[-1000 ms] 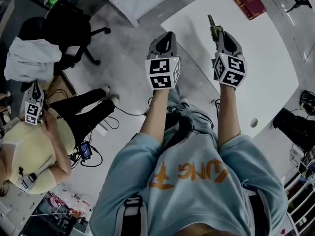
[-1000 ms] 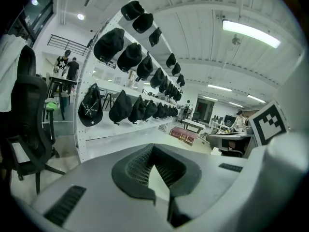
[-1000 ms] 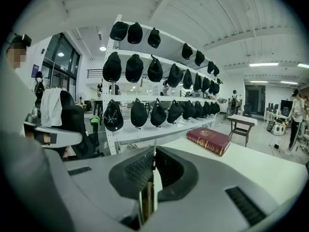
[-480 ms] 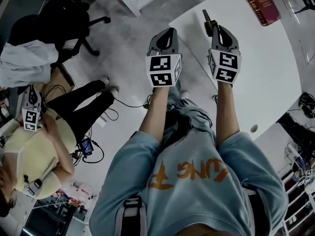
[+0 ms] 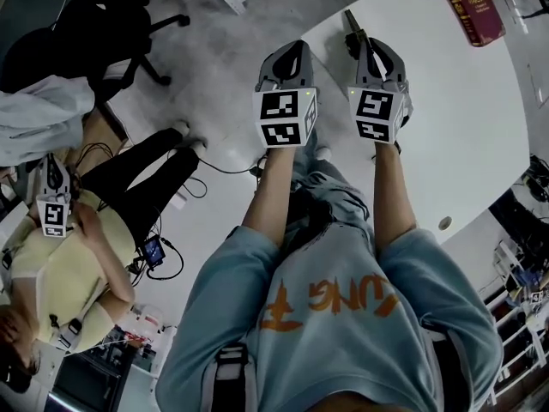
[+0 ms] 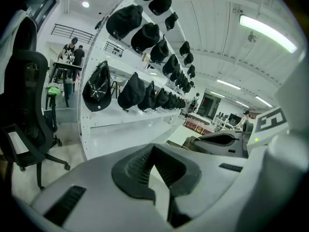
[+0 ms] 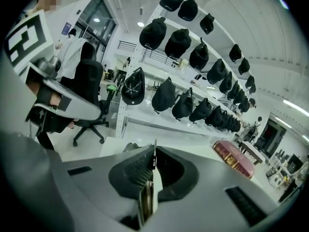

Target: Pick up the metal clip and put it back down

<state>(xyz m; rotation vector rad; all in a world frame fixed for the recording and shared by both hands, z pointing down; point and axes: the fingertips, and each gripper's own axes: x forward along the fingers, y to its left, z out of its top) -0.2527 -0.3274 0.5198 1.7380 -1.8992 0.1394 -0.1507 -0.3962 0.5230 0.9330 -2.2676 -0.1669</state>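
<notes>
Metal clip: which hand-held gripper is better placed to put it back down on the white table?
Right. The right hand-held gripper holds the metal clip between its jaws, above the white table. The left hand-held gripper is empty and hangs over the floor.

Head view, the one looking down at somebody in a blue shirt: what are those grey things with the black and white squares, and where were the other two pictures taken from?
Those are hand-held grippers, two-jaw pincers that a person squeezes instead of using fingers. The squared cubes are part of them. The head view comes from a camera on the person's head, looking down. The other two pictures come from a camera riding on each gripper, looking along its jaws.

The right gripper is shut on a thin metal clip, lifted above the white table. The left gripper is shut and empty. A red book lies on the table.
</notes>
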